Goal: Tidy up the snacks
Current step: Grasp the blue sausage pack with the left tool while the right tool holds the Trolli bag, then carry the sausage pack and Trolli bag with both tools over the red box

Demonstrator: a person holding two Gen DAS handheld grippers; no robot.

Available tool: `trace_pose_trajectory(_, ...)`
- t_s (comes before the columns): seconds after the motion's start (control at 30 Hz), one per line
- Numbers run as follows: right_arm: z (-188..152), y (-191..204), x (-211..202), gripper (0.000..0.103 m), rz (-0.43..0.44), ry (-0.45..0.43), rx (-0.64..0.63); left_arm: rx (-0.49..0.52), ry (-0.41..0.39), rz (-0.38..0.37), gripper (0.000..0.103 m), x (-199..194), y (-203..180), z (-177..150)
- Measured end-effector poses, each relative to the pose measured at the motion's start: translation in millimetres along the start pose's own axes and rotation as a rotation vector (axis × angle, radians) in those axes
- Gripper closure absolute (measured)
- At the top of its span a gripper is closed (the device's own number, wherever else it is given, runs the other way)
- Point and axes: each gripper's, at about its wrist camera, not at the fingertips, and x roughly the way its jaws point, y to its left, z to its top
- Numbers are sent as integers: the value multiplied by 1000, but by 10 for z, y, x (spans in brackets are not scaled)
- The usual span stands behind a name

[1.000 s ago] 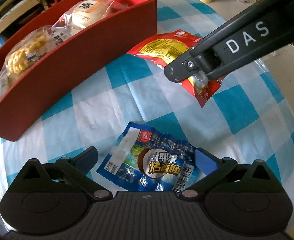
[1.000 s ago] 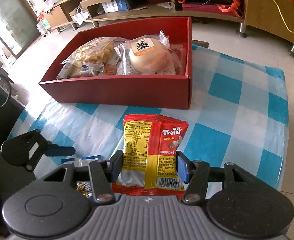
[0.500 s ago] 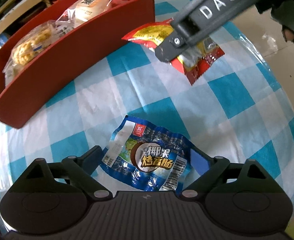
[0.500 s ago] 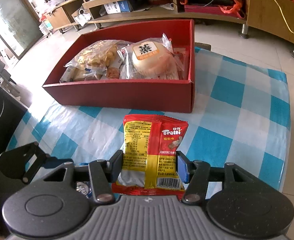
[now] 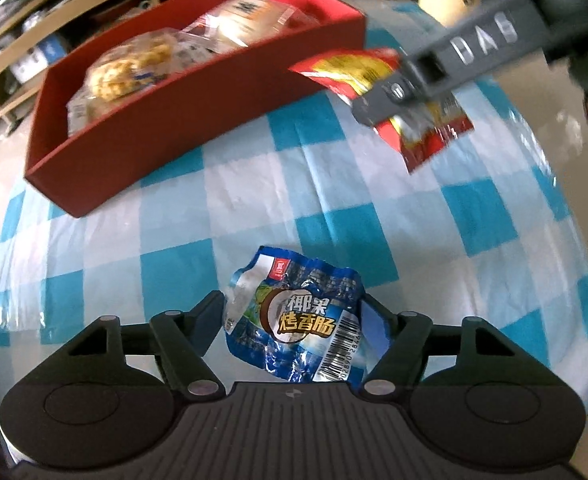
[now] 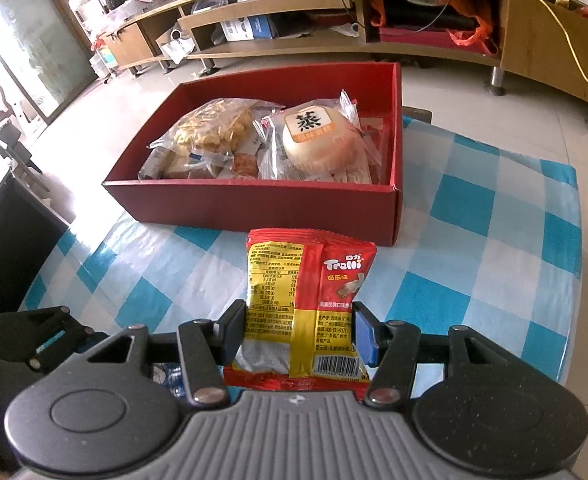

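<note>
Your right tool (image 6: 298, 330) is clamped on the red and yellow Trolli packet (image 6: 308, 304), holding it lifted above the checked desk (image 6: 494, 248) just in front of the red box (image 6: 253, 204) of wrapped snacks. Your left tool (image 5: 291, 322) pinches the crumpled blue sausage packet (image 5: 298, 320) between both fingers, raised over the desk near its front edge.
</note>
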Motion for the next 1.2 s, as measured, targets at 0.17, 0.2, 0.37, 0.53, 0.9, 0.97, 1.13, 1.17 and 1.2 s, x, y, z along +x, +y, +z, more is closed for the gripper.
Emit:
trace_pose_trajectory(0.17, 21, 21, -36, 48, 5, -17, -1, -93, -31, -30, 30, -155, 199, 62)
trace_pose_trajectory(0.2, 24, 20, -45, 48, 6, -21, -2, -107, -37, -33, 30, -180, 233, 78)
trace_pose_trajectory(0.37, 47, 23, -81, 48, 13, -39, 3, -161, -77, -49, 32, -289, 330, 139)
trace_pose_trajectory(0.53, 68, 10, -112, 48, 14, -52, 10, -233, -113, -69, 37, -394, 484, 197)
trace_pose_trajectory(0.9, 96, 64, -125, 48, 16, -63, -8, -240, -114, -56, 39, -390, 497, 194)
trace_pose_trajectory(0.97, 100, 61, -136, 48, 18, -67, -7, -247, -121, -55, 39, -408, 511, 202)
trace_pose_trajectory(1.13, 144, 55, -213, 48, 27, -96, 2, -264, -149, -60, 39, -489, 549, 246)
trace_pose_trajectory(1.17, 160, 56, -229, 48, 29, -102, 5, -267, -156, -60, 39, -508, 556, 258)
trace_pose_trajectory(1.2, 173, 56, -241, 48, 31, -108, 8, -269, -163, -57, 39, -524, 559, 271)
